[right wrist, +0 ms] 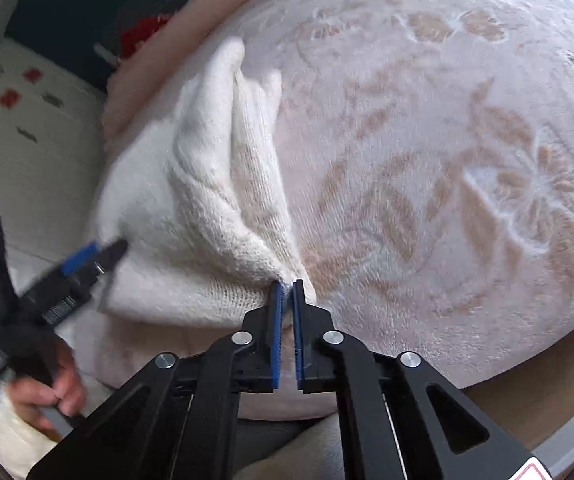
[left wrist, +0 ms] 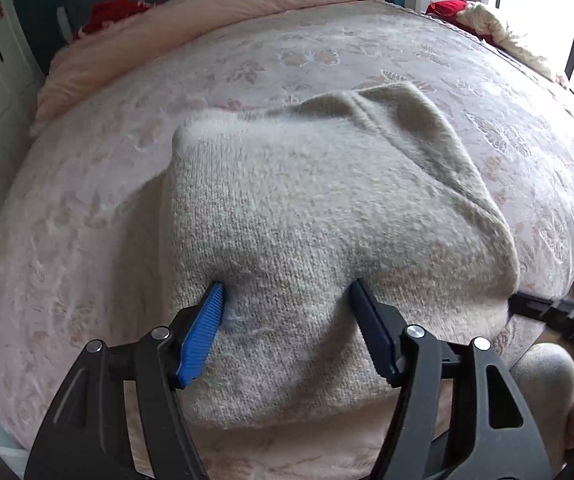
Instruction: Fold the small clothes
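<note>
Cream knitted sweater (left wrist: pixel 327 216), lying folded on a bed covered by a pale pink floral-embossed blanket (left wrist: pixel 99 184), one ribbed edge turned up at the far side. Left gripper (left wrist: pixel 287 300), black with blue ribbed pads (left wrist: pixel 203 332), jaws standing apart with both fingertips pressed down into the sweater's near part, knit bulging between them; right gripper (left wrist: pixel 559 316), black, reaching in from the right edge to the sweater's near right corner, its jaws not discernible here. Peach quilt (left wrist: pixel 207 12) bunched along the bed's far side; red fabric (left wrist: pixel 111 12) beyond it.
</note>
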Action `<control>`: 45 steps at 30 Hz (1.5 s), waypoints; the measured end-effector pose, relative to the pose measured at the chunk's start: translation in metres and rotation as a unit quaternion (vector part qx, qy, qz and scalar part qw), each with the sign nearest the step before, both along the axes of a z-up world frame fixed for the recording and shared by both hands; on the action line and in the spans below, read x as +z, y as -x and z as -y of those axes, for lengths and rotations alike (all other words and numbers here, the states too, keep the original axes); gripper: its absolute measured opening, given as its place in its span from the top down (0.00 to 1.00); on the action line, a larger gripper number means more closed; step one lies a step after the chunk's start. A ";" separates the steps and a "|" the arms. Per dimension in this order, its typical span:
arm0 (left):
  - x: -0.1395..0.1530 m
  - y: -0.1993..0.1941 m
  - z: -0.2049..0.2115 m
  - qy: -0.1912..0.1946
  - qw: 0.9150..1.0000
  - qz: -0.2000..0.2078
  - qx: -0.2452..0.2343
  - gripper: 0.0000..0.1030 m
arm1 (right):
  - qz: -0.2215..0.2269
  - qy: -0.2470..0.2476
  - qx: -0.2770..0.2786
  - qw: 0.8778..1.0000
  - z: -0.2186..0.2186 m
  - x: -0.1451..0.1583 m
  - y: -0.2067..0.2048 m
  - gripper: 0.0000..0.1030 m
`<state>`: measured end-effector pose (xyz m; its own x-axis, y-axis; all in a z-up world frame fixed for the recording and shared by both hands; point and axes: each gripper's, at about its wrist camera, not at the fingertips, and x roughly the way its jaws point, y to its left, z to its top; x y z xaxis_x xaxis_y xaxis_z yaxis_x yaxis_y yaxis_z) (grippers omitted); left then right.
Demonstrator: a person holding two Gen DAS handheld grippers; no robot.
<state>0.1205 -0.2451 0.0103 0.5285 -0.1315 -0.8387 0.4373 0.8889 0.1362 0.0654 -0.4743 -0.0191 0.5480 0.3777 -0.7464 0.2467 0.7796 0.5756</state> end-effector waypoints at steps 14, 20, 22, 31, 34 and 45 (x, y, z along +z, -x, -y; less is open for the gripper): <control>-0.021 0.029 0.030 0.052 0.993 -0.099 -0.046 0.40 | -0.012 0.051 0.078 0.996 -0.011 0.023 -0.217 0.68; -0.030 0.019 0.024 0.059 0.992 -0.100 -0.043 0.40 | 0.057 0.099 0.068 0.991 -0.011 0.058 -0.221 0.92; -0.033 0.018 0.025 0.056 0.993 -0.096 -0.048 0.40 | -0.038 0.124 0.081 0.988 -0.008 0.001 -0.234 0.91; 0.035 0.027 -0.014 0.135 0.987 -0.067 -0.063 0.39 | 0.104 0.158 0.046 0.981 -0.025 0.115 -0.146 0.70; 0.058 0.019 -0.046 0.129 0.991 -0.031 -0.031 0.31 | 0.106 0.145 0.093 0.979 -0.059 0.118 -0.088 0.71; 0.026 0.023 -0.122 0.091 0.992 -0.052 0.070 0.31 | 0.017 0.120 0.039 0.992 -0.062 0.046 -0.005 0.73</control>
